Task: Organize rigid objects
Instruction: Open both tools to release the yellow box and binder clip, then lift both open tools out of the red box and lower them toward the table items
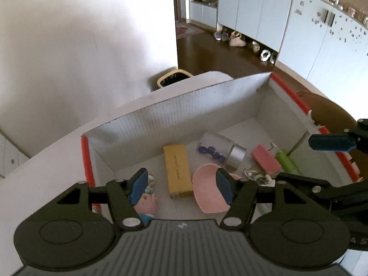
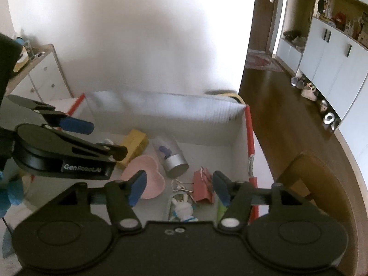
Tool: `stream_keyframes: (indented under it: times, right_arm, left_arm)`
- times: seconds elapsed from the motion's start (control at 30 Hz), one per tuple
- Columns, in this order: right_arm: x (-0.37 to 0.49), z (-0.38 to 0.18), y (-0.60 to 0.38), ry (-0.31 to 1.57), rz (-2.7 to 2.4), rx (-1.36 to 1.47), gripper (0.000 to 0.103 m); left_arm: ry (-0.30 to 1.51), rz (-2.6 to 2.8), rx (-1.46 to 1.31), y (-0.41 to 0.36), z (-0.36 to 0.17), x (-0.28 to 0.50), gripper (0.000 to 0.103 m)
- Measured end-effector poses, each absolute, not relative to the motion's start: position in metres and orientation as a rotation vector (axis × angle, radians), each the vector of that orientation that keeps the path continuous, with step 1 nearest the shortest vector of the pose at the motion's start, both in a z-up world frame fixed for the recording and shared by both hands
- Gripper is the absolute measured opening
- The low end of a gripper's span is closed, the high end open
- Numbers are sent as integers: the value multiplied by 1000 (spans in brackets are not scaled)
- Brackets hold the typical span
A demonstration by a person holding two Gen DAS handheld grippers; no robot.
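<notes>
Inside the cardboard box (image 1: pixel 179 117) lie the things to sort: a yellow case (image 1: pixel 177 170), a pink heart dish (image 1: pixel 207 191), a clear jar (image 1: pixel 220 149), a pink clip (image 2: pixel 203 187) and a pig figure (image 1: pixel 146 203). The left gripper (image 1: pixel 181 186) hangs over the dish, fingers spread and holding nothing; the right gripper (image 2: pixel 178 187), at its 3 o'clock, is likewise spread and empty over the clip. To do this well, I judge each should drop straight down, straddle one item, and avoid nudging neighbours at 12 o'clock.
</notes>
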State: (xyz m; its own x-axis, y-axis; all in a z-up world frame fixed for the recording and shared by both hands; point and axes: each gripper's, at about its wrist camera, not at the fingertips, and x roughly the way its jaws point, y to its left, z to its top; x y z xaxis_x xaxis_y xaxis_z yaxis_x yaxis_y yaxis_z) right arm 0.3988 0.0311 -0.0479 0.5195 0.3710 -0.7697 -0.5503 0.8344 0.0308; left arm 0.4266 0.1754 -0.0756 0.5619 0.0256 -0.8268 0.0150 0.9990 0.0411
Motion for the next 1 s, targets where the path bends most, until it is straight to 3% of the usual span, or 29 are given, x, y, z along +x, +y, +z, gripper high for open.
stream_keyframes:
  times: [0.63,0.73,0.93,1.0]
  right_arm:
    - [340,10,5,775,572,-168,85]
    - [329,15,1,763,578,-154,88]
    - [302,26,-14,742,605,-110,96]
    - [292,29,-20,734,618,-102,98]
  left_arm:
    - [851,-46,-11,165,-18,356,65]
    - [834,-62,-17,163,-10,342,74]
    - [798,-86,-30,158,1,309,76]
    - [790,-98,-32,156,3,299,82]
